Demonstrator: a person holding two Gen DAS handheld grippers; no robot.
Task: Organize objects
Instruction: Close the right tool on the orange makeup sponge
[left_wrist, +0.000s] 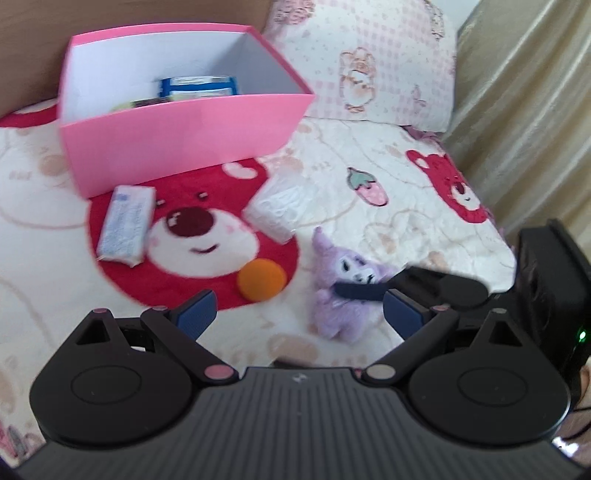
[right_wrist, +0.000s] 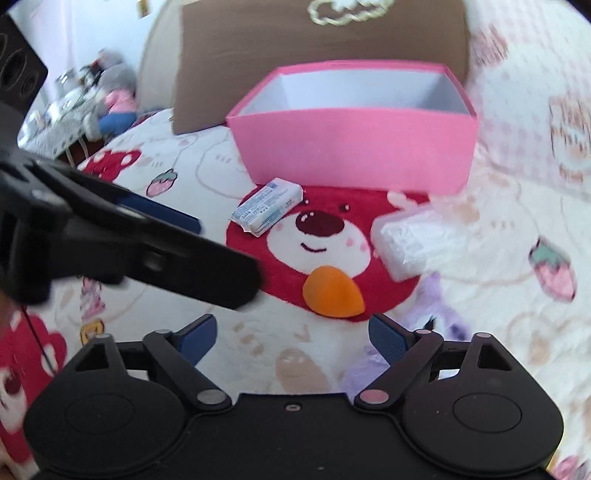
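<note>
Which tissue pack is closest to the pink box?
The blue-printed tissue pack, lying right by the pink box. The clear pack sits farther out, right of the bear's face.

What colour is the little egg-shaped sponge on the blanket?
Orange; the sponge shows best in the right wrist view, lying on the red bear.

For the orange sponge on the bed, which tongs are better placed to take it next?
Right, probably. In the right wrist view the orange sponge lies just ahead of the open right tongs, nearly centred between them. The left tongs, also open, have it off toward their left finger, with the purple plush nearer.
</note>
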